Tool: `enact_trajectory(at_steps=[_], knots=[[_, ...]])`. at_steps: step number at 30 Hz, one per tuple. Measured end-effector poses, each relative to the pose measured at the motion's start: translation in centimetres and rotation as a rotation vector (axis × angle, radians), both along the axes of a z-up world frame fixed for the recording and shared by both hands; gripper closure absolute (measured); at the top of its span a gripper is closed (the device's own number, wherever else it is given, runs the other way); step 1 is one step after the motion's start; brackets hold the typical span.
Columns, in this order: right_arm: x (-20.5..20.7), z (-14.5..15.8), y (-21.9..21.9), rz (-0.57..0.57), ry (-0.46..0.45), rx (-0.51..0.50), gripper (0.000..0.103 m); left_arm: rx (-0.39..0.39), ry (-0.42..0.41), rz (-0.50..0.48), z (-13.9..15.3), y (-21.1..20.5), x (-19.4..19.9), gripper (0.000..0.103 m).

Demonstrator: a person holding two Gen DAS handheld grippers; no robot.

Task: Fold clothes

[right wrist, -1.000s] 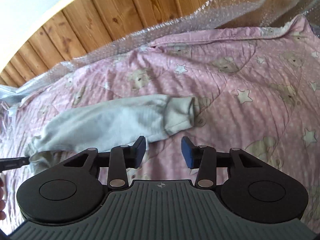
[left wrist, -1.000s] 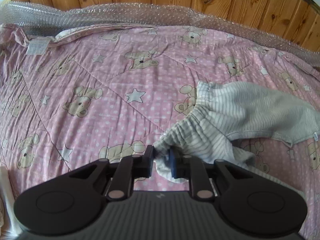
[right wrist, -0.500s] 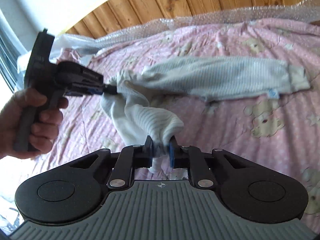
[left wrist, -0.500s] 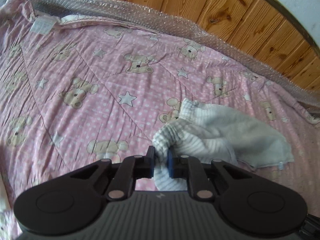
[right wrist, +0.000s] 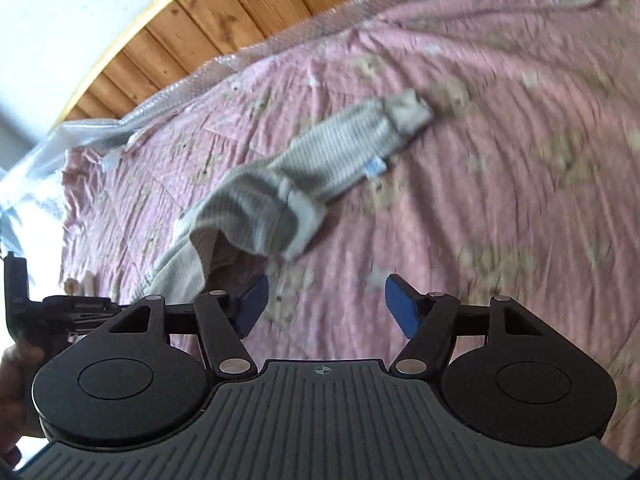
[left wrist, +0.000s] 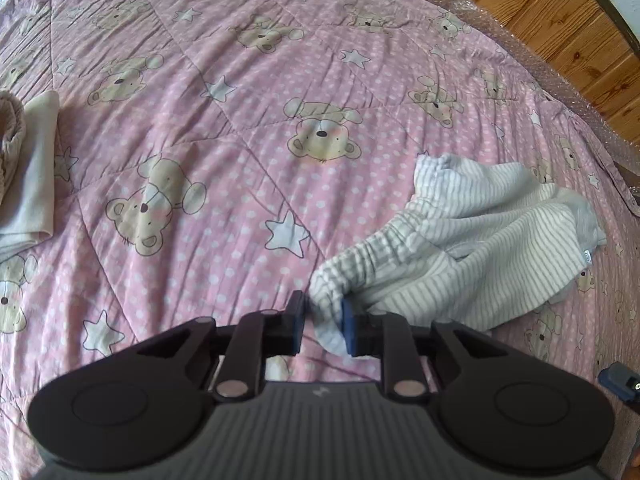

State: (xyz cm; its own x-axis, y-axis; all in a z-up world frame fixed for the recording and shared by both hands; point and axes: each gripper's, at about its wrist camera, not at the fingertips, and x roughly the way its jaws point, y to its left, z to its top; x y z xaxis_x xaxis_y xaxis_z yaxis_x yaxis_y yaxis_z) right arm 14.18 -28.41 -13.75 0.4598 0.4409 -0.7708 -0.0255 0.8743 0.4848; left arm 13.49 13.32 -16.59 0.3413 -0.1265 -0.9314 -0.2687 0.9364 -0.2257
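Note:
Small grey-and-white striped pants (left wrist: 472,252) lie rumpled on the pink teddy-bear quilt (left wrist: 240,140). My left gripper (left wrist: 322,322) is shut on the gathered waistband end of the pants, low over the quilt. In the right wrist view the pants (right wrist: 280,188) stretch away with one leg folded back over the other, cuff (right wrist: 408,110) at the far end. My right gripper (right wrist: 324,304) is open and empty above the quilt, near the pants. The left gripper and the hand holding it (right wrist: 52,312) show at the left edge of that view.
A folded beige garment (left wrist: 28,176) lies at the quilt's left edge. Bubble wrap (right wrist: 192,84) and a wooden plank wall (right wrist: 224,20) border the far side of the bed. The right wrist view is motion-blurred.
My right gripper has let go of the pants leg, opened wide and pulled back. The released leg now lies folded over the pants. My left gripper keeps its hold and has moved lower.

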Motion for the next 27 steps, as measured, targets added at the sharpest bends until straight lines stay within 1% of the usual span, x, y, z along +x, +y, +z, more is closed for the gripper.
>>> enact_trajectory(at_steps=[2,4,6,8,9,11,12,13,14,15,17,20,25,26,27], knots=[[-0.6,-1.9,0.0,-0.064,0.028,0.108,0.034,0.026,-0.008,-0.021,-0.1,-0.4,0.0,0.081],[0.9,-3.1,0.8,-0.122,0.041,0.183,0.033,0.043,-0.011,-0.030,-0.2,-0.6,0.0,0.081],[2.6,-4.2,1.6,-0.179,0.052,0.254,0.029,0.055,-0.009,-0.032,-0.2,-0.8,0.0,0.081],[4.3,-5.3,2.5,-0.236,0.064,0.325,0.030,0.067,-0.010,-0.036,-0.3,-0.9,-0.1,0.081],[5.1,-6.0,3.3,-0.265,0.085,0.338,0.032,0.074,-0.012,-0.038,-0.3,-1.0,-0.2,0.081],[6.1,-6.1,4.6,-0.312,0.048,0.333,0.031,0.088,-0.014,-0.046,-0.3,-1.3,-0.2,0.081],[6.4,-6.0,5.2,-0.322,0.042,0.312,0.049,0.091,-0.013,-0.049,-0.3,-1.4,-0.2,0.081],[6.5,-5.7,5.5,-0.316,0.039,0.299,0.074,0.090,-0.013,-0.051,-0.3,-1.4,-0.2,0.081],[6.5,-5.4,5.8,-0.307,0.037,0.286,0.100,0.088,-0.013,-0.054,-0.3,-1.3,-0.2,0.081],[5.8,-4.4,5.5,-0.294,0.011,0.264,0.103,0.081,-0.014,-0.057,-0.3,-1.1,-0.3,0.081],[4.3,-2.1,4.7,-0.268,-0.051,0.214,0.103,0.068,-0.018,-0.066,-0.3,-0.8,-0.5,0.081],[1.1,0.6,1.7,-0.265,-0.082,0.056,0.103,0.065,-0.021,-0.098,-0.1,-0.8,-0.7,0.081],[-1.4,1.3,-2.4,-0.329,-0.036,-0.003,0.103,0.131,-0.038,-0.214,0.6,-2.0,-1.0,0.081],[-1.8,1.4,-3.2,-0.343,-0.026,-0.013,0.096,0.141,-0.035,-0.228,0.6,-2.1,-0.9,0.081],[-2.3,1.5,-4.0,-0.356,-0.016,-0.024,0.095,0.145,-0.028,-0.234,0.6,-2.2,-0.6,0.081]])
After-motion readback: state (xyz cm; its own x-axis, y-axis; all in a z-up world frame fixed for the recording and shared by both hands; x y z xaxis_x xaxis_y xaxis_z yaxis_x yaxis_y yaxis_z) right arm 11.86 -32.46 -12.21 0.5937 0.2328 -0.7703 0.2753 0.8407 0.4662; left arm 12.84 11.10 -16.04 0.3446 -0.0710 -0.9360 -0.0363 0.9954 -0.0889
